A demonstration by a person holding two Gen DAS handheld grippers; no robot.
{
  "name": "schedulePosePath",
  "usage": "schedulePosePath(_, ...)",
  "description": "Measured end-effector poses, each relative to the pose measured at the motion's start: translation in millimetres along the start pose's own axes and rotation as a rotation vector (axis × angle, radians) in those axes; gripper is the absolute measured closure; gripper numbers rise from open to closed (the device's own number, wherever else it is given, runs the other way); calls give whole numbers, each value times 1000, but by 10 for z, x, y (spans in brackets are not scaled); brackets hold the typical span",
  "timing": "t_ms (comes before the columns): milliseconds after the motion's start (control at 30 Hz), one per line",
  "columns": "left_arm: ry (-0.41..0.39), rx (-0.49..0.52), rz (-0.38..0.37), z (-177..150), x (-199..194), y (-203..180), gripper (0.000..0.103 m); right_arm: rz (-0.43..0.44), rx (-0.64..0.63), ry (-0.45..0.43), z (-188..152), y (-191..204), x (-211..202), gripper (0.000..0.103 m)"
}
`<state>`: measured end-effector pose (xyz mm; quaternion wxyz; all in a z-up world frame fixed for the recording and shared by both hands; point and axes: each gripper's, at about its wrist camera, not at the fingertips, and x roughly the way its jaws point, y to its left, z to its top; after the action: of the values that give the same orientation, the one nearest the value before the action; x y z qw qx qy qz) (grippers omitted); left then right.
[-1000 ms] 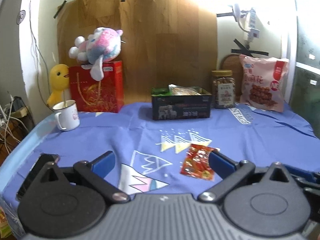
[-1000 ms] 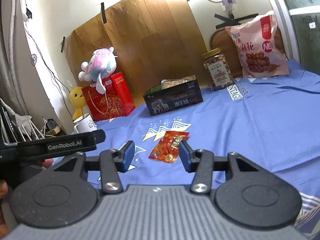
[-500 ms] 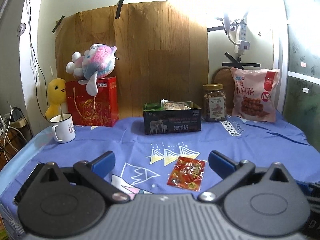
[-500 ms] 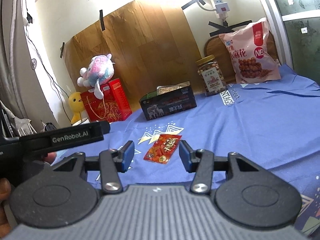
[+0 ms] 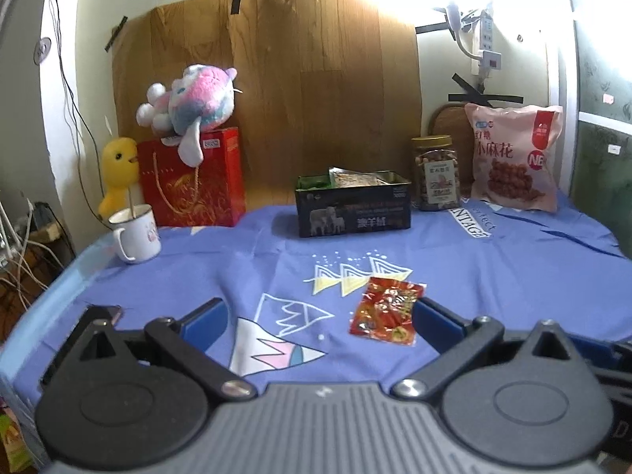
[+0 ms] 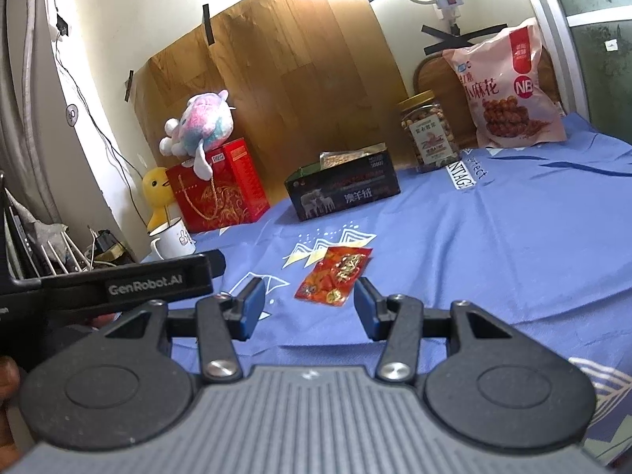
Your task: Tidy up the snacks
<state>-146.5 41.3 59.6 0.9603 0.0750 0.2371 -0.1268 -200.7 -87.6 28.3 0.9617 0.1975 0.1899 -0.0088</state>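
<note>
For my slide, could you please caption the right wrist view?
Open right tool lines up on a red snack packet lying on the blue cloth.

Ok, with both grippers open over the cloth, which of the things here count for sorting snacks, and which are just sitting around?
For the job:
red snack packet, loose on the blue cloth
black box, already holding packets
nut jar
pink snack bag
right gripper, left gripper, both open

Lying about:
white mug
red gift bag
plush toy
yellow duck
</note>
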Motion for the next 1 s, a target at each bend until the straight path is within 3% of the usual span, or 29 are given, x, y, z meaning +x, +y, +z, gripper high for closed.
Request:
schedulePosePath(367,56,-56,-66,0,16,95,0,-4,10,4,-14,-6,1,50)
schedulePosePath(567,31,-68,5,-12,-25,90,0,0,9,9,-18,-6,10,50)
schedulePosePath(1000,12,-108,9,-5,-28,147,0,-4,13,-15,-27,-2,-36,50)
